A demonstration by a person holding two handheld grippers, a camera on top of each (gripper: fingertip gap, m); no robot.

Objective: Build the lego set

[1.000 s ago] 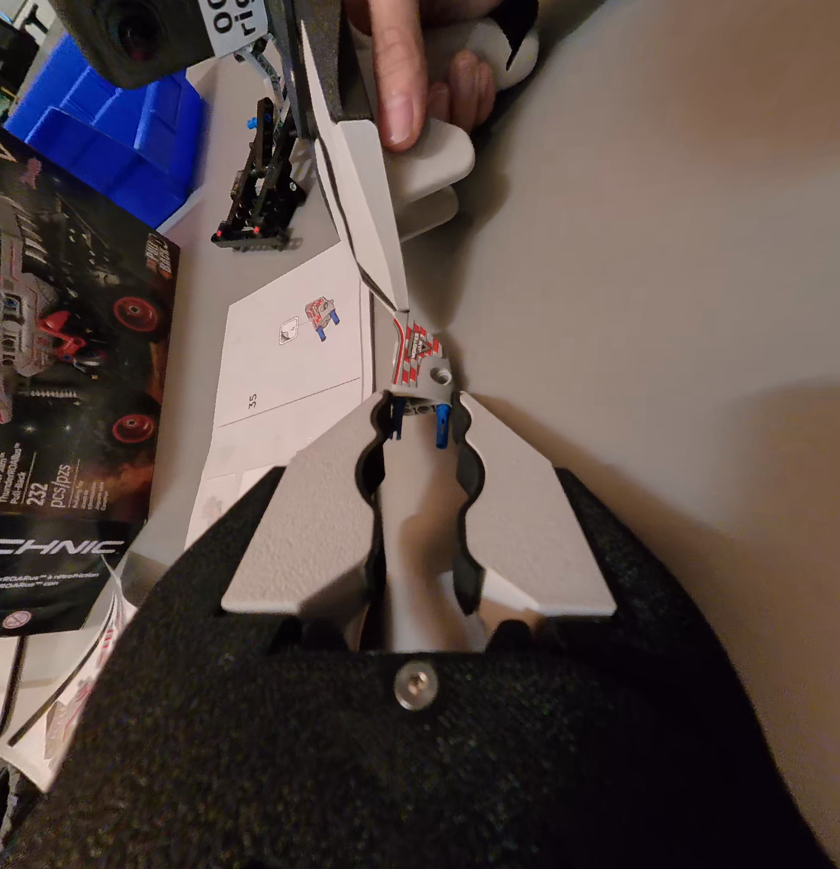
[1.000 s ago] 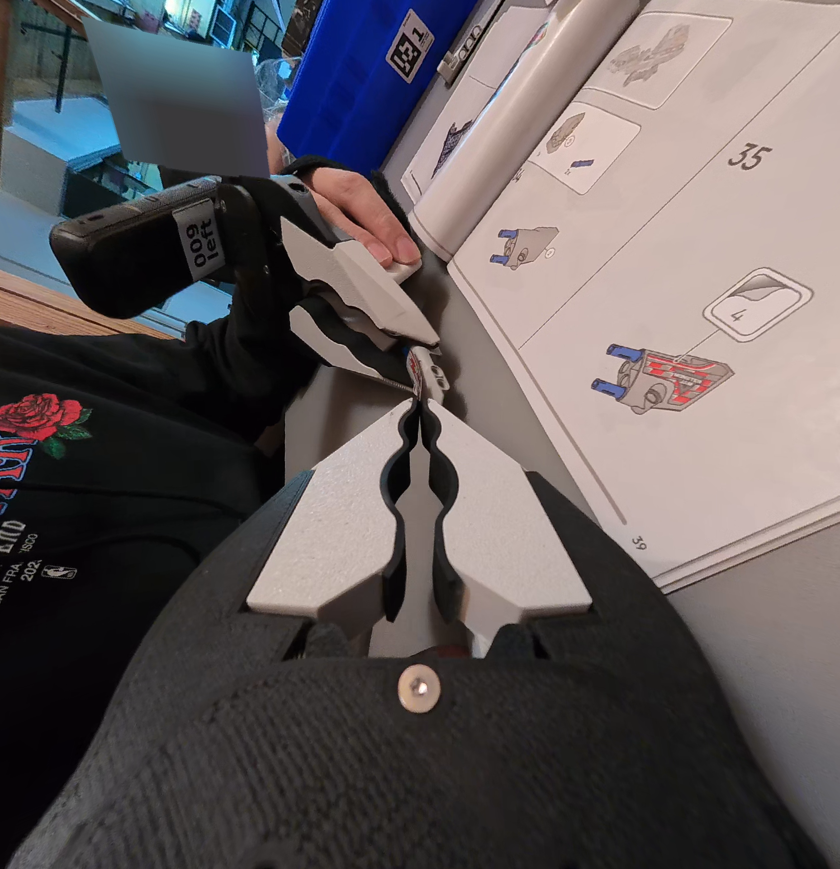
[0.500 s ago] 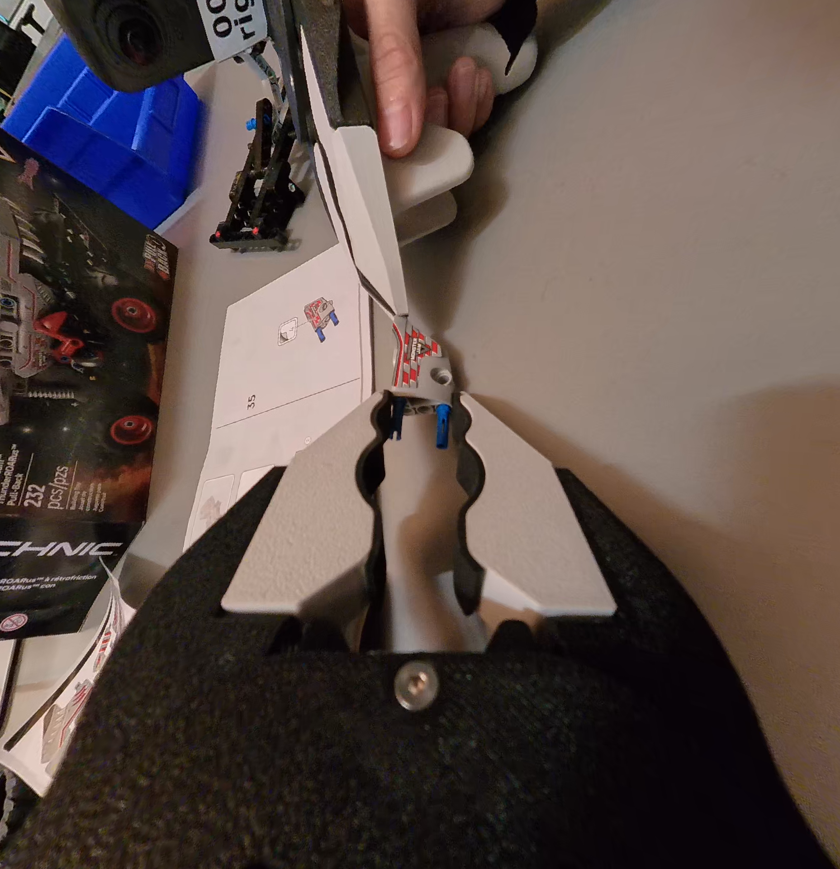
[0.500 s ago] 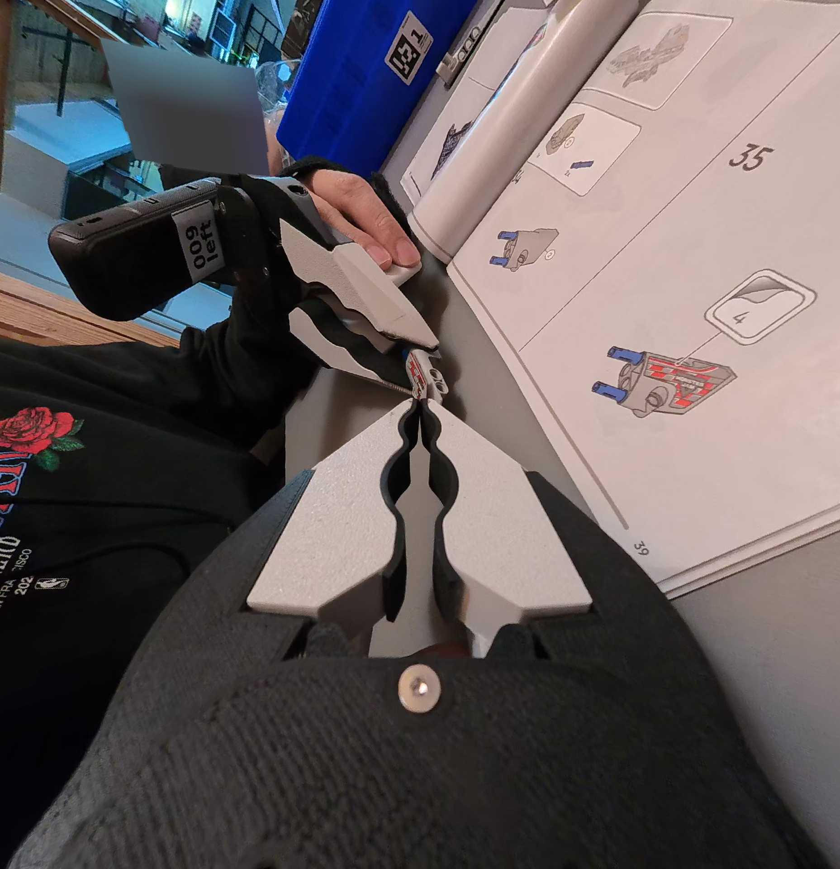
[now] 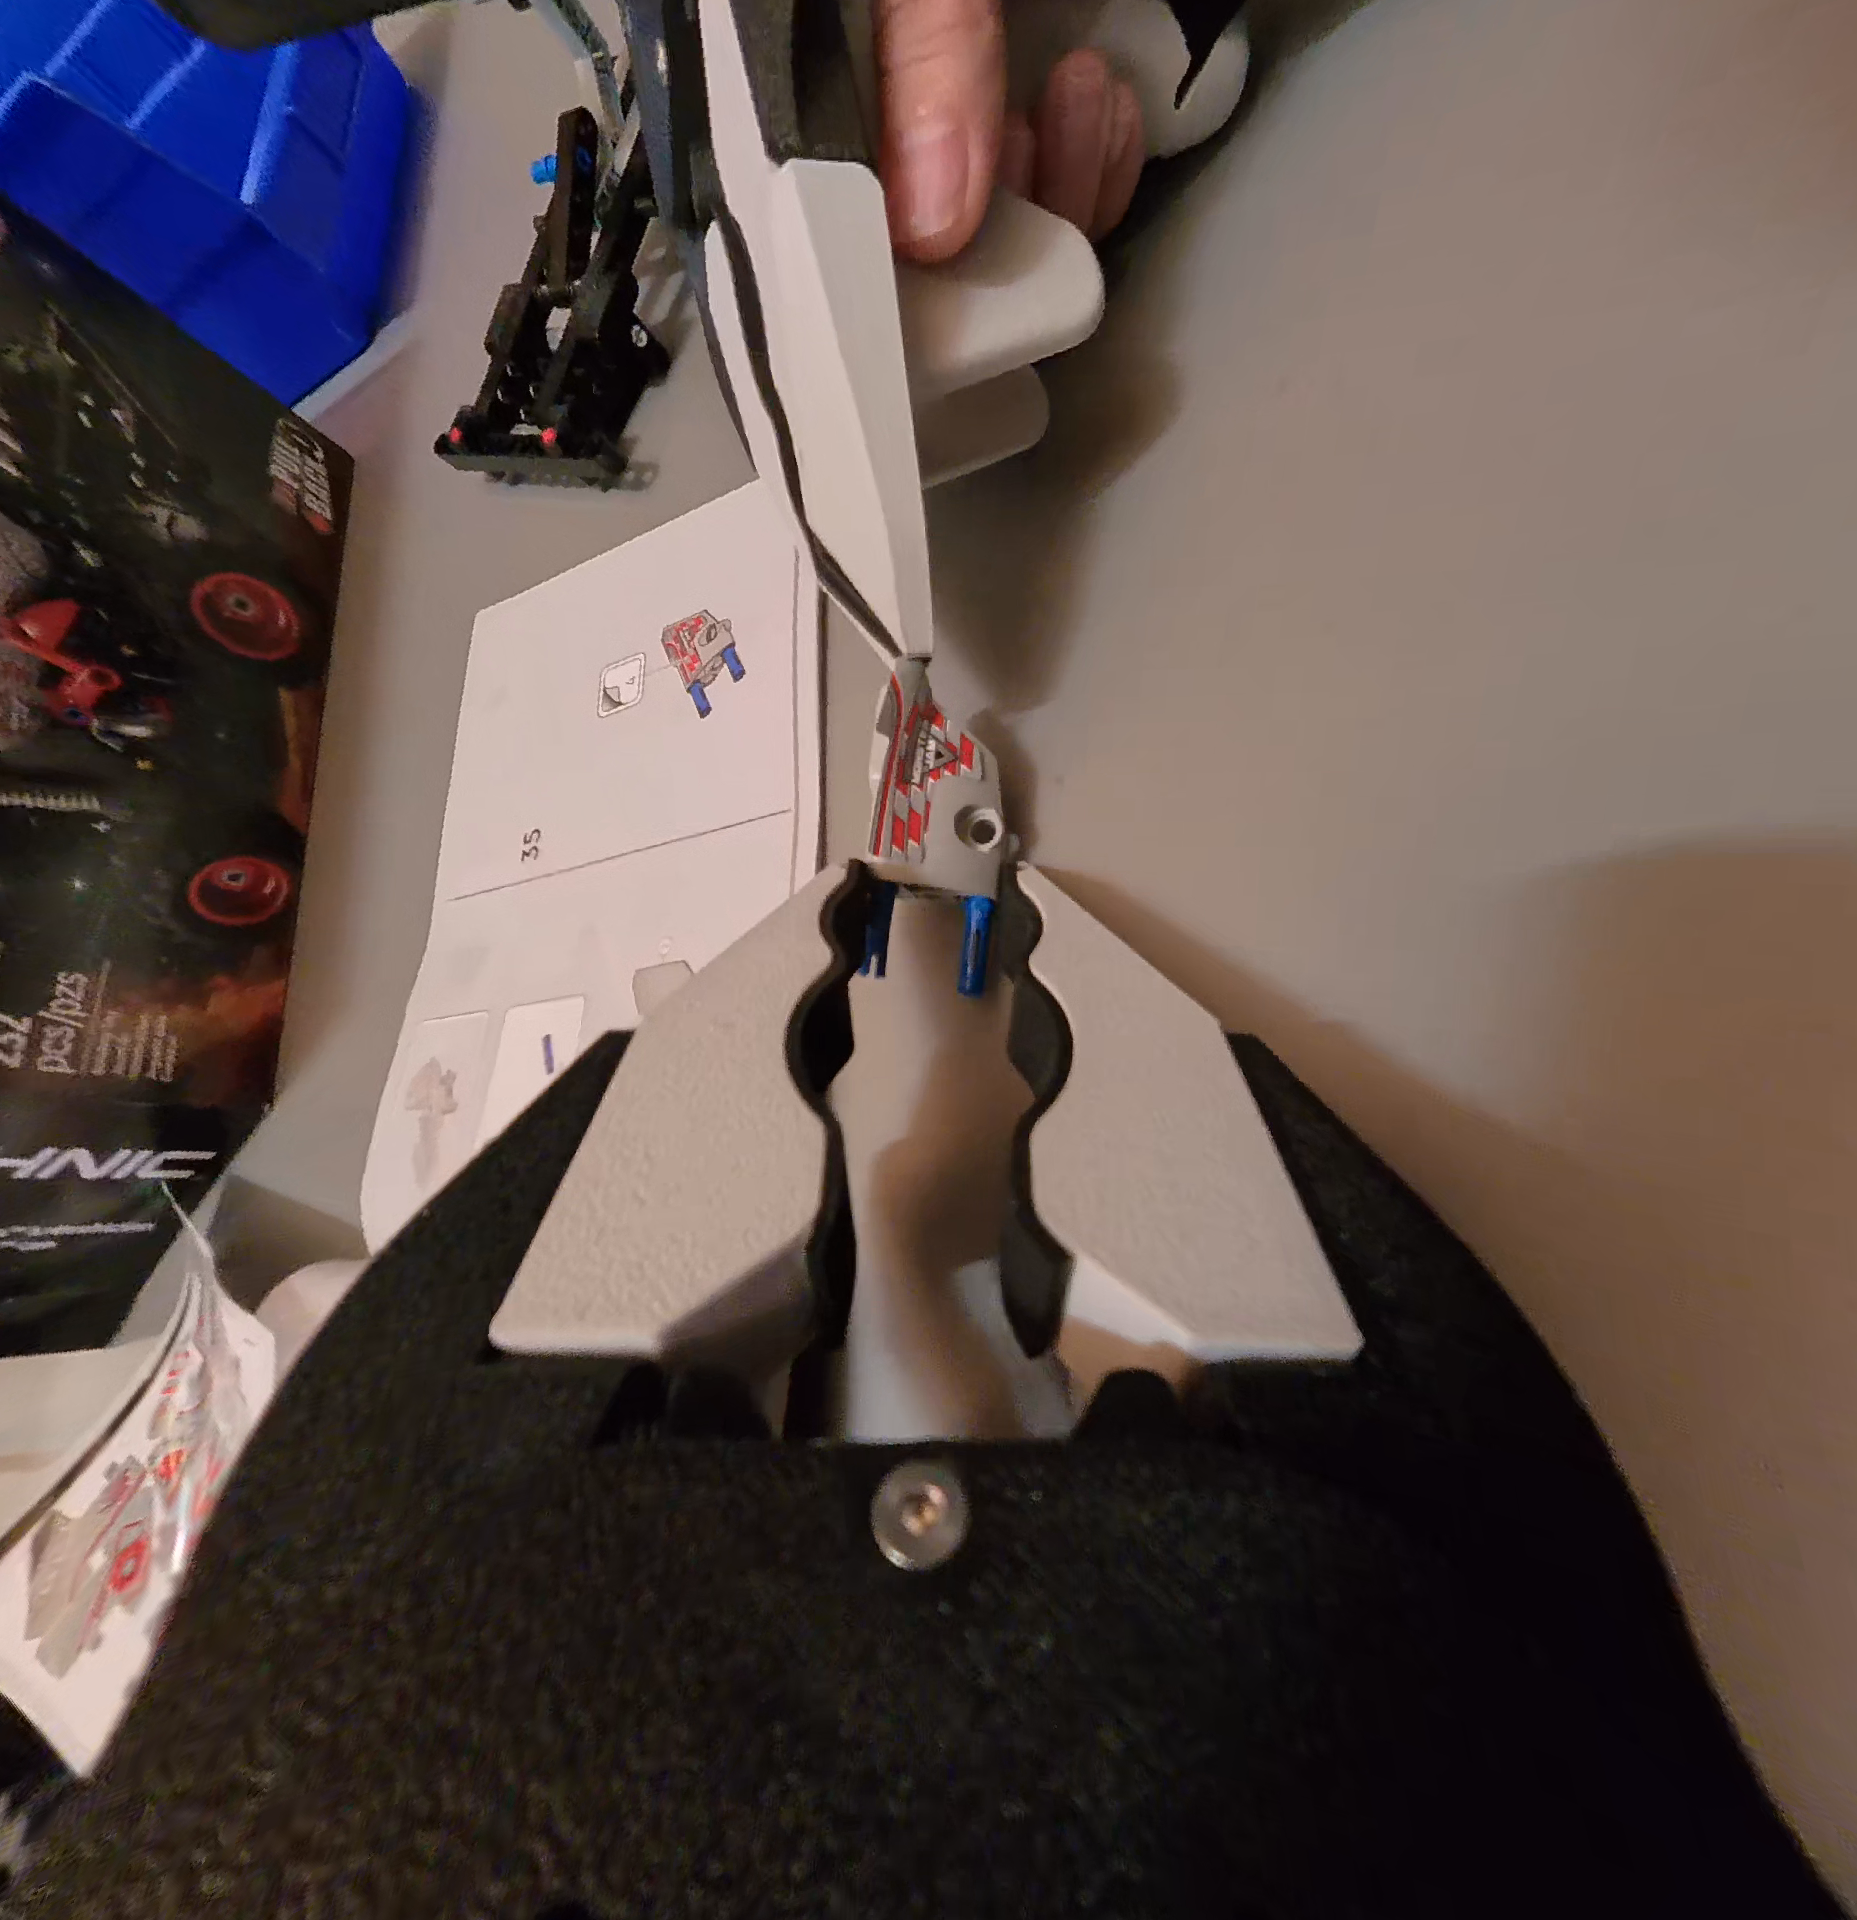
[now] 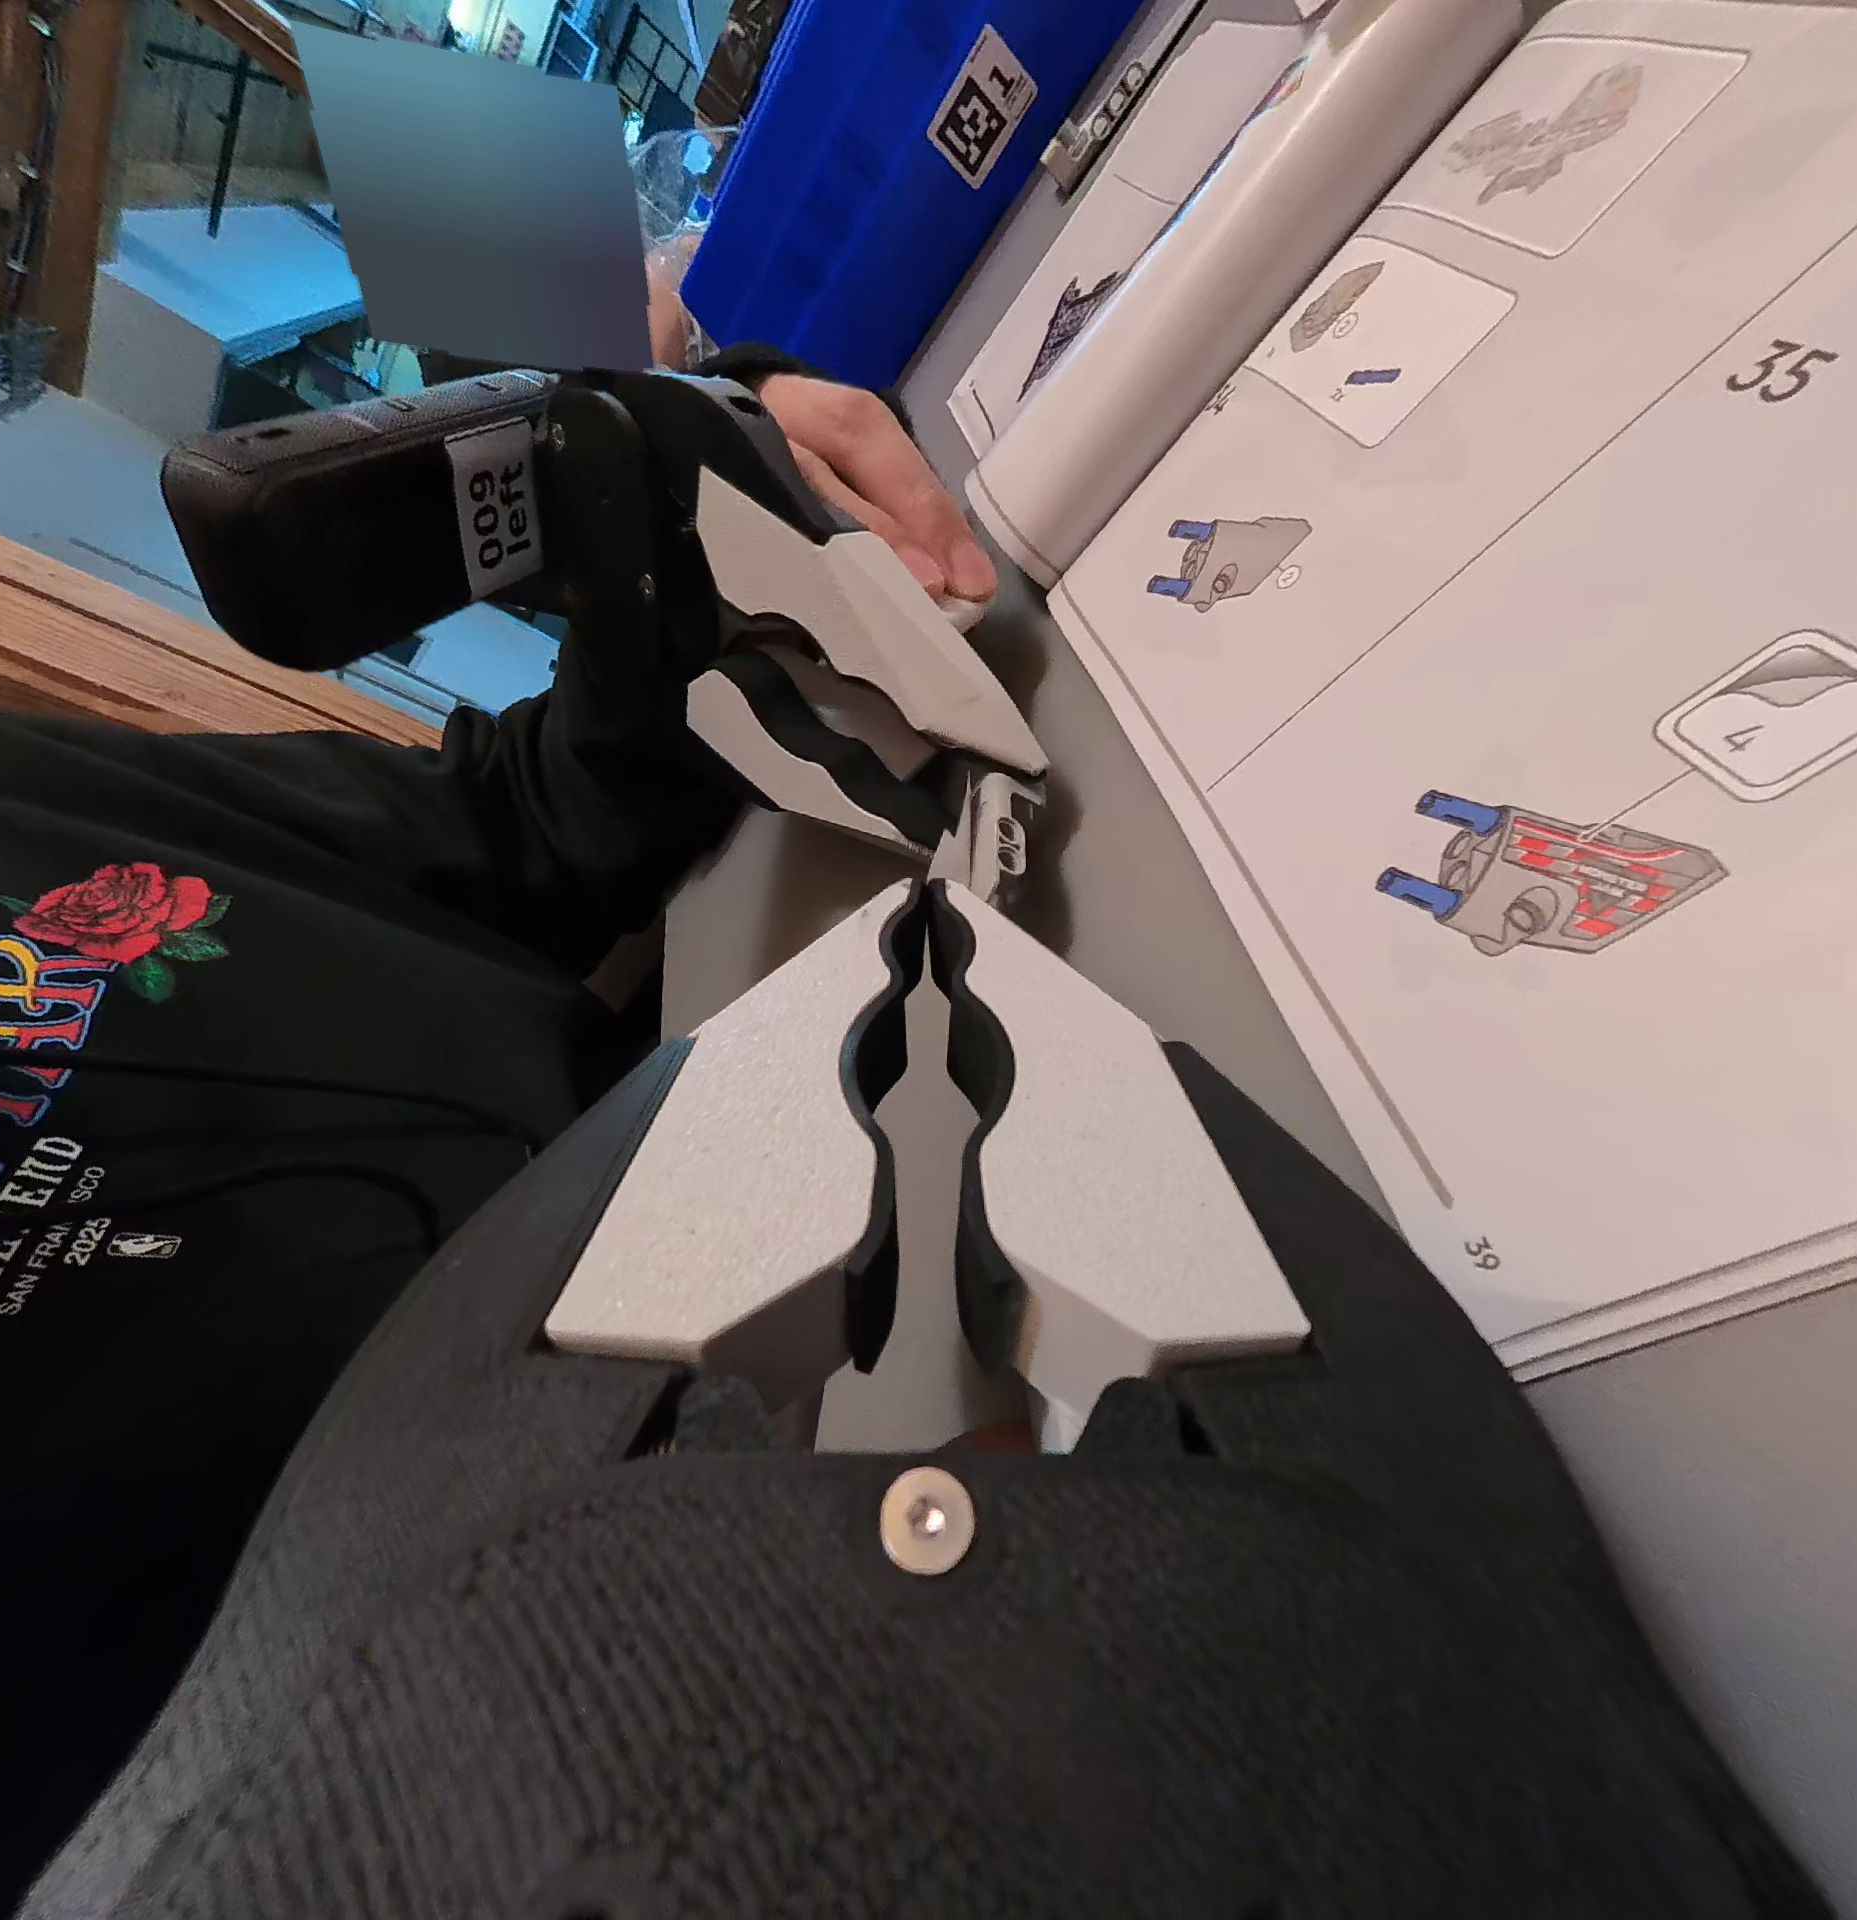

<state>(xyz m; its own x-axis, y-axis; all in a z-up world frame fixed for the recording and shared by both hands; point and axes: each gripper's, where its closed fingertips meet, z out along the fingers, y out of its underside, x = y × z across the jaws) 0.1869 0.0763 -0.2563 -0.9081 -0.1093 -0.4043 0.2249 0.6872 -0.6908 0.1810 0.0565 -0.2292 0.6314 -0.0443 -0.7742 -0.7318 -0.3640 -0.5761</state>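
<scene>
While the left gripper [image 5: 934, 883] pinched the grey panel [image 5: 929, 795] by its pin end over the table [image 5: 1423, 623] | right gripper [image 6: 924, 894], tips pressed together, met its far tip | pressing the sticker [image 5: 919, 769] flat wanted light, even strokes.

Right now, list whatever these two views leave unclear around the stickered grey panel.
- Right wrist view: the right tongs are shut, but their own tips cover where they meet the grey panel. Pinching or only touching, I cannot tell.
- Left wrist view: the black assembly is blurred, and its top is hidden behind the right tool.
- Left wrist view: the sticker sheet is blurred and cut off by the left edge.
</scene>
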